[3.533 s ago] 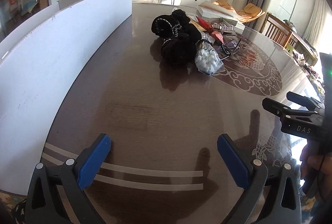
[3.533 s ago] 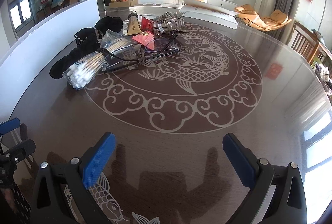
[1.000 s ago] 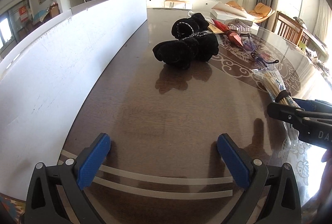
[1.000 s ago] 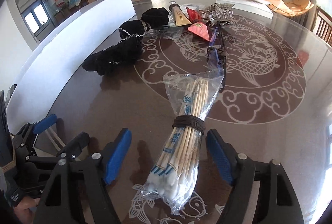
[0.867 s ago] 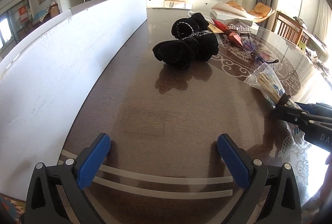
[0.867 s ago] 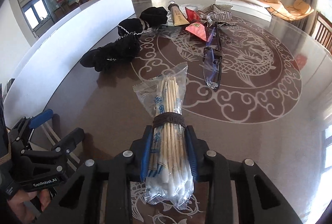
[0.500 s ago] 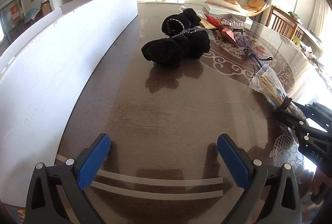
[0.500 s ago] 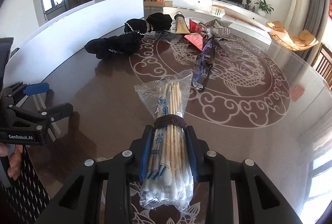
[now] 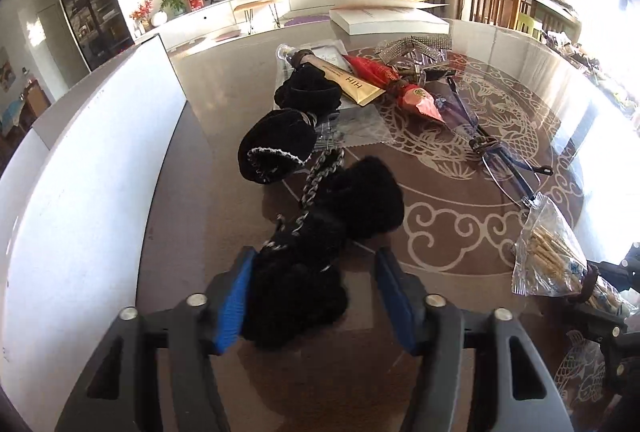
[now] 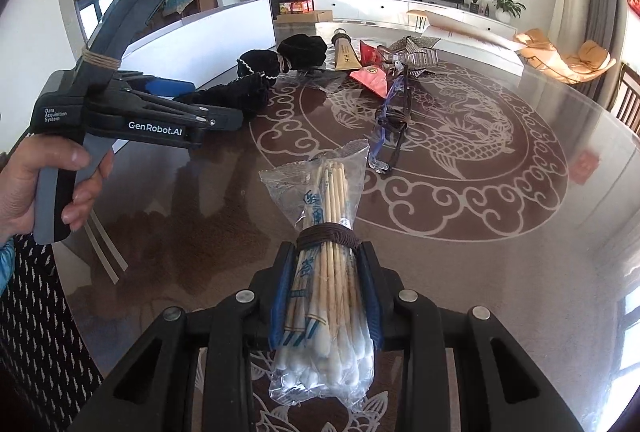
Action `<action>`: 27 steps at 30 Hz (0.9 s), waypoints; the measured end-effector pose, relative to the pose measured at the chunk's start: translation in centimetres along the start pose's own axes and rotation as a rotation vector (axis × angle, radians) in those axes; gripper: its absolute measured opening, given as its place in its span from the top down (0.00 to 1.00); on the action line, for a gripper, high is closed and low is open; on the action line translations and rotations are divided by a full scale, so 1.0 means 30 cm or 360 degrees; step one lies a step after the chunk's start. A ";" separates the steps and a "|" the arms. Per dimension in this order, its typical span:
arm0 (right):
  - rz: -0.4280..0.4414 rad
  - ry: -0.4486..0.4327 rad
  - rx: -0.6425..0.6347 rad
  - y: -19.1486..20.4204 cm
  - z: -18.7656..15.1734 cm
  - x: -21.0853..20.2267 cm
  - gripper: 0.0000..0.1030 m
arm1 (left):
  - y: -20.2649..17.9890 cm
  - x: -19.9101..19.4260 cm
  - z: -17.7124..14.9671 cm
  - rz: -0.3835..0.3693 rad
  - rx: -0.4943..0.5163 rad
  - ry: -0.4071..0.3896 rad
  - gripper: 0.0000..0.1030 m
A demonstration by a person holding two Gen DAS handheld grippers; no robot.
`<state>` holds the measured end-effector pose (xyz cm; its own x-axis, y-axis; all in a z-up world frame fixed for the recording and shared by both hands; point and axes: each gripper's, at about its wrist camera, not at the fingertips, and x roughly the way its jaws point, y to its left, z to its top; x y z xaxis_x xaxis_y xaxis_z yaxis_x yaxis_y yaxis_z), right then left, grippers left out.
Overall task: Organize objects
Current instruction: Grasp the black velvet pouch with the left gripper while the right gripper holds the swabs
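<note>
Down at 6 o'clock, right gripper (image 10: 326, 296) is clamped on the cotton swab pack (image 10: 326, 272); left gripper (image 9: 312, 296) jaws are closing around the black fuzzy thing (image 9: 304, 272).

A clear bag of wooden cotton swabs (image 10: 326, 272), bound by a dark band, is held off the table, cotton tips nearest the camera. A black fuzzy cloth bundle (image 9: 298, 284) with a silver chain (image 9: 318, 178) lies on the table, near the white board's foot.
</note>
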<state>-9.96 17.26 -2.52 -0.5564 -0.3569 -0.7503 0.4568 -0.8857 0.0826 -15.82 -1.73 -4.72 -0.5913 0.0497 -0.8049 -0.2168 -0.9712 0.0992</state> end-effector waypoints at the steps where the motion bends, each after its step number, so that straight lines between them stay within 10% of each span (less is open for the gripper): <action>1: 0.0012 -0.0003 0.0015 -0.006 0.000 -0.001 0.69 | -0.005 -0.010 -0.022 -0.0034 -0.0026 0.0002 0.68; 6: 0.0052 -0.0011 0.0062 -0.022 0.000 -0.003 0.69 | -0.042 -0.140 -0.196 -0.0108 -0.0111 0.0023 0.65; 10: 0.0064 0.0022 0.0015 -0.007 0.007 0.000 0.63 | -0.069 -0.194 -0.261 -0.0099 -0.0069 0.0020 0.15; 16: 0.0031 0.0252 -0.0094 0.038 0.071 0.036 0.51 | -0.090 -0.196 -0.186 -0.0020 0.0056 -0.0059 0.12; 19: 0.0005 0.0350 -0.0099 0.032 0.103 0.064 0.52 | -0.119 -0.160 -0.158 0.0009 0.0155 -0.0056 0.16; 21: -0.0030 0.0388 -0.0104 0.029 0.115 0.062 0.72 | -0.111 -0.147 -0.155 0.0014 0.0133 -0.0040 0.67; 27: 0.0071 0.0321 -0.0009 0.041 0.148 -0.045 0.72 | 0.016 -0.270 -0.199 -0.0106 -0.0305 -0.0143 0.69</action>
<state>-11.73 15.33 1.51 -0.3855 -0.3284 -0.8623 0.4821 -0.8685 0.1152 -6.50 -4.00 -1.66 -0.6491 0.1275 -0.7499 -0.1112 -0.9912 -0.0722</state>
